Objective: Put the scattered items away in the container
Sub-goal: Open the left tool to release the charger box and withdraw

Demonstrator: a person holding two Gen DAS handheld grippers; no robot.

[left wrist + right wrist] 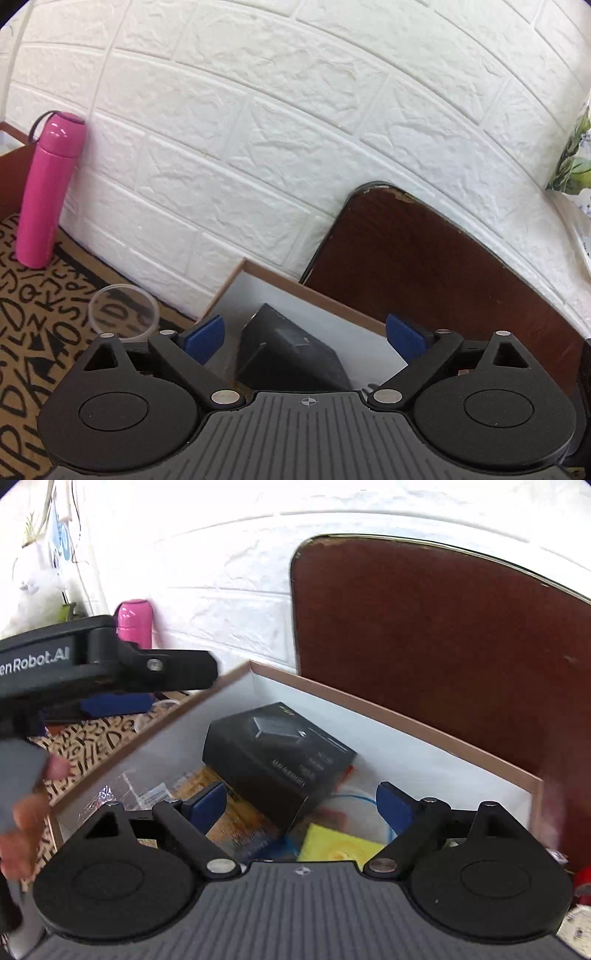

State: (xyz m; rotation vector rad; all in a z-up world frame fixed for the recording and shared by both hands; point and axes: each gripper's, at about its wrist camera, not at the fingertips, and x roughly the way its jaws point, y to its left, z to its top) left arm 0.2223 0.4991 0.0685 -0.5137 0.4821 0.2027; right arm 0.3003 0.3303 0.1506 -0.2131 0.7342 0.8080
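Left gripper (314, 338) and right gripper (301, 805): fingers spread apart, nothing held. Black box (277, 757) seen tilted inside white-lined container (406, 716), atop yellow packet (336, 845). Pink bottle (46, 188) stood upright far left on desk.

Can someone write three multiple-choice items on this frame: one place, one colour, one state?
1. Where is the black box?
A. inside the open container
B. on the letter-print mat
C. against the chair back

2. What colour is the bottle by the wall?
A. blue
B. pink
C. yellow

3. How do the right gripper fingers stand?
A. shut on the box
B. shut on nothing
C. open, holding nothing

Answers:
1 A, the box lies tilted between the container's white walls.
2 B, its whole body is pink.
3 C, the blue pads are spread wide with nothing between them.
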